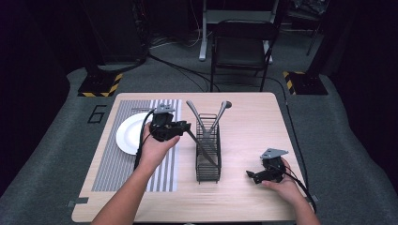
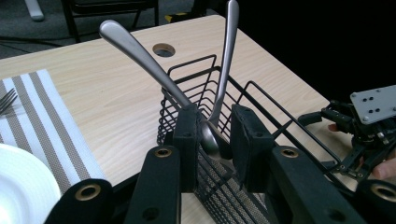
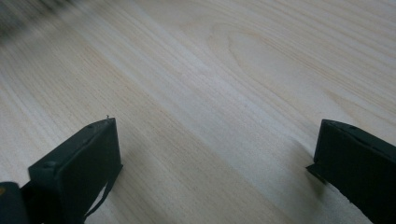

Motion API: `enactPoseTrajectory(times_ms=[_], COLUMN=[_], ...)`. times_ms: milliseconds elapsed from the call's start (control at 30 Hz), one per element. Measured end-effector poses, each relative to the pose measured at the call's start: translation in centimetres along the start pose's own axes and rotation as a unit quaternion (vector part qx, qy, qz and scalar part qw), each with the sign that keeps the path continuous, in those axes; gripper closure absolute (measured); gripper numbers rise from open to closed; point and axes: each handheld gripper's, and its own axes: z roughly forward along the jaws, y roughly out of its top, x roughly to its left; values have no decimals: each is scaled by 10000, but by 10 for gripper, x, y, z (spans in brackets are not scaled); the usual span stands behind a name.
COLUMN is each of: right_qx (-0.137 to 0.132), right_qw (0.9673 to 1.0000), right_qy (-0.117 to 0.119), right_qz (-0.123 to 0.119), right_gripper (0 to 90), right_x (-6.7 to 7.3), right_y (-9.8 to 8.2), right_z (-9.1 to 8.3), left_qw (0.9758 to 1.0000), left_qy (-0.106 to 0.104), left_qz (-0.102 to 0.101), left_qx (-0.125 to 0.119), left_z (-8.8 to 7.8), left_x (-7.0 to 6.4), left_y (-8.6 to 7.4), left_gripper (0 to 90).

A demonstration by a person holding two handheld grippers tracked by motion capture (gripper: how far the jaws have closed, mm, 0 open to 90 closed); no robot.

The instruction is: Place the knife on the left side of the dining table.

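Observation:
A black wire cutlery basket (image 1: 208,161) (image 2: 196,88) stands mid-table. Two metal utensils lean out of its far end: a handle (image 1: 193,111) (image 2: 135,49) tilting left and a spoon (image 1: 219,117) (image 2: 226,60). My left gripper (image 1: 184,126) (image 2: 215,133) is at the basket's left side, its jaws narrowly set around the spoon's bowl, which rests against one pad. In the high view a thin dark shaft slants from these jaws down into the basket. My right gripper (image 1: 252,176) (image 3: 215,154) rests low over bare wood at the near right, open, with nothing between its jaws.
A white plate (image 1: 129,133) (image 2: 18,182) lies on a striped placemat (image 1: 112,168) (image 2: 51,121), with a fork (image 1: 141,110) (image 2: 7,100) behind it. A hole (image 2: 163,49) is set in the tabletop near the far edge. A black chair (image 1: 241,47) stands beyond the table.

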Motion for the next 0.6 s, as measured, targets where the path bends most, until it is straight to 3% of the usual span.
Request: enactPoseTrajectory(times_ms=[333, 600], right_qx=[1, 0], right_qw=[10000, 10000], right_qy=[4, 4], right_qz=[1, -3], right_gripper=[0, 0], right_x=[0, 0], right_y=[0, 0], right_z=[0, 0], left_qw=[9992, 9975], left_qy=[-320, -610], left_qz=[188, 360], left_qx=[-132, -73], left_z=[-6, -8], left_x=[-18, -38], left_y=[4, 12], left_gripper=[774, 810])
